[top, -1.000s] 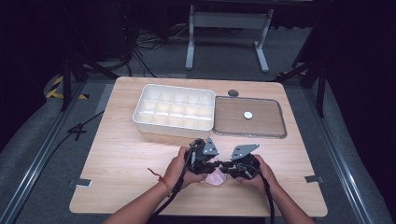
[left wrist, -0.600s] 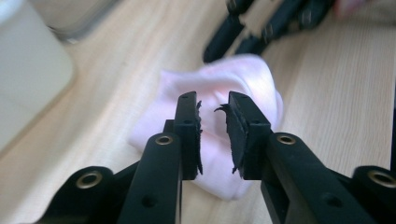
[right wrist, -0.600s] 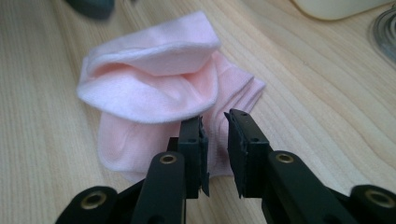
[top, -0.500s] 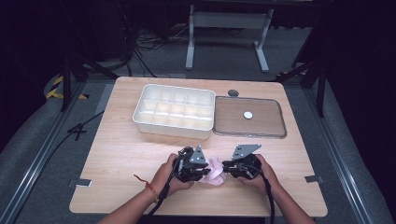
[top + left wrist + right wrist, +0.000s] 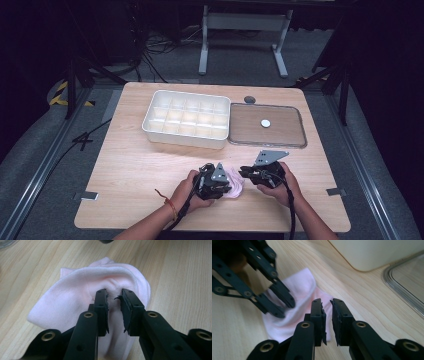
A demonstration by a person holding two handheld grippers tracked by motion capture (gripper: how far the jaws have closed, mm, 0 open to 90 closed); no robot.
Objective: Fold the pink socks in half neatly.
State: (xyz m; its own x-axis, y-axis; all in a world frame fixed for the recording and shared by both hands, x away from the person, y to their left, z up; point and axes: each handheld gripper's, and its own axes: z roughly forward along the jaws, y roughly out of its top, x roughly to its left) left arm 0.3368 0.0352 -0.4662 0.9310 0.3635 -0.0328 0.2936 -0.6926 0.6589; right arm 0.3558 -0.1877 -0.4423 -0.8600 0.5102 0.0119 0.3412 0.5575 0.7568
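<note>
A white tray [image 5: 186, 120] split into small compartments sits on the far half of the wooden worktop [image 5: 135, 165], slightly left of centre. Touching its right side lies a flat clear lid [image 5: 267, 125] with a grey rim and a small white disc [image 5: 265, 123] at its middle. A dark round knob [image 5: 249, 99] rests on the worktop just behind the lid's far left corner. Strips of grey tape [image 5: 88, 195] mark the worktop's near left and near right edges. Beyond the worktop a grey metal stand [image 5: 242, 31] rises from the carpeted floor, with black cables [image 5: 155, 47] lying to its left. Yellow-and-black tape [image 5: 62, 93] shows on the floor at the left.
</note>
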